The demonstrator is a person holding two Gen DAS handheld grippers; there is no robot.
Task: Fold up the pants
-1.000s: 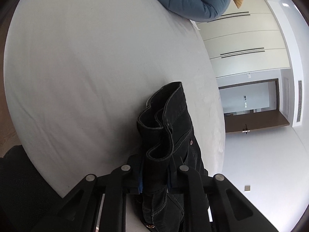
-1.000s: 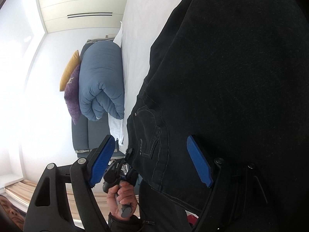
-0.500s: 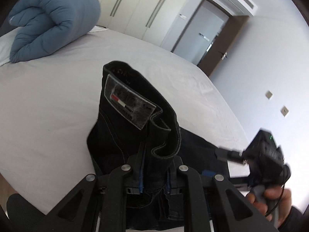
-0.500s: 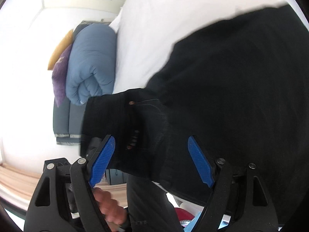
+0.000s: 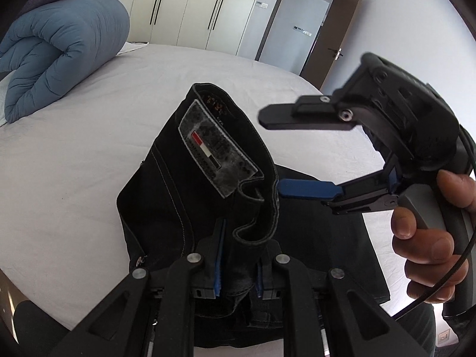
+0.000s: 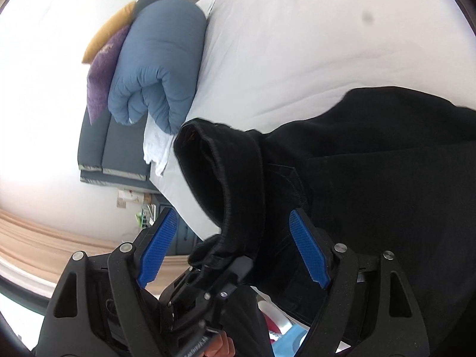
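Observation:
Black pants (image 5: 190, 196) lie on the white bed (image 5: 74, 178), their waistband lifted so that the inner label faces me. My left gripper (image 5: 238, 267) is shut on that bunched waistband. From the right, a hand holds my right gripper (image 5: 270, 151) open, one blue pad close beside the raised waistband. In the right wrist view the waistband fold (image 6: 226, 178) hangs between the spread pads of the right gripper (image 6: 233, 238) without being pressed. The left gripper (image 6: 208, 282) shows just below, clamped on the fabric. The rest of the pants (image 6: 386, 163) spreads to the right.
A rolled blue duvet (image 5: 59, 59) with a purple pillow (image 6: 104, 68) and a yellow one lies at the head of the bed. White wardrobe doors (image 5: 193, 6) and a doorway (image 5: 297, 23) stand beyond. The bed's near edge (image 5: 44, 297) is at the lower left.
The left gripper rolled and rose with the waistband, turning the label into view. The right gripper moved up beside the raised waistband and now appears in the left wrist view.

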